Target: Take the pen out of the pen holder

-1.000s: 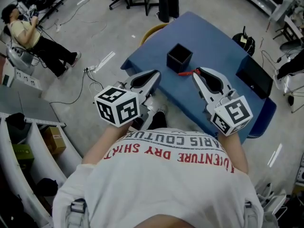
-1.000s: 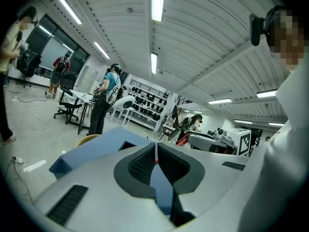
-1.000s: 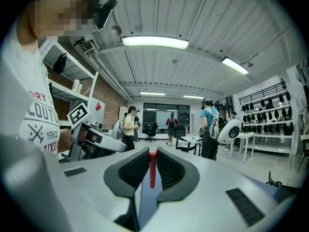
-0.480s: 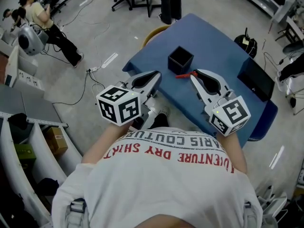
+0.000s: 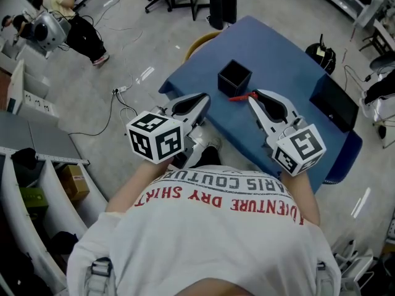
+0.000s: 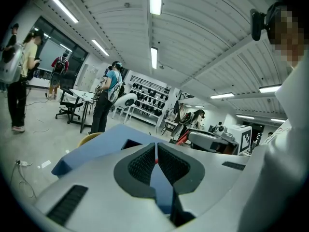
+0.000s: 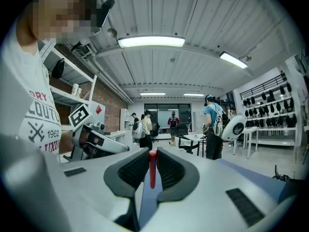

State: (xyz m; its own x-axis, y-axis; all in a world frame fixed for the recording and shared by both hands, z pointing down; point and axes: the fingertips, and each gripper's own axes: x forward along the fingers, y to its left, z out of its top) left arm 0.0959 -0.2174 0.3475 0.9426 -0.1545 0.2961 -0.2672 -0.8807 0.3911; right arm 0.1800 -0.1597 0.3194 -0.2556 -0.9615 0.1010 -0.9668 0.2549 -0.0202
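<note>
A black square pen holder (image 5: 234, 78) stands on the blue table (image 5: 290, 66) near its left corner. My right gripper (image 5: 252, 97) hangs just in front and to the right of the holder, shut on a red pen (image 5: 242, 95) that sticks out leftward from its tips, outside the holder. In the right gripper view the pen (image 7: 152, 170) stands upright between the pads. My left gripper (image 5: 203, 96) hovers over the table's near left edge, left of the holder, jaws together with nothing between them (image 6: 155, 146).
A flat black case (image 5: 331, 100) lies at the table's right side. A yellow chair (image 5: 200, 40) stands behind the table's far left edge, a black bag (image 5: 317, 54) on the floor beyond. People stand among desks and chairs farther off.
Both grippers and the pen have stayed in place. A person in the background at the upper left has moved toward the picture's top edge.
</note>
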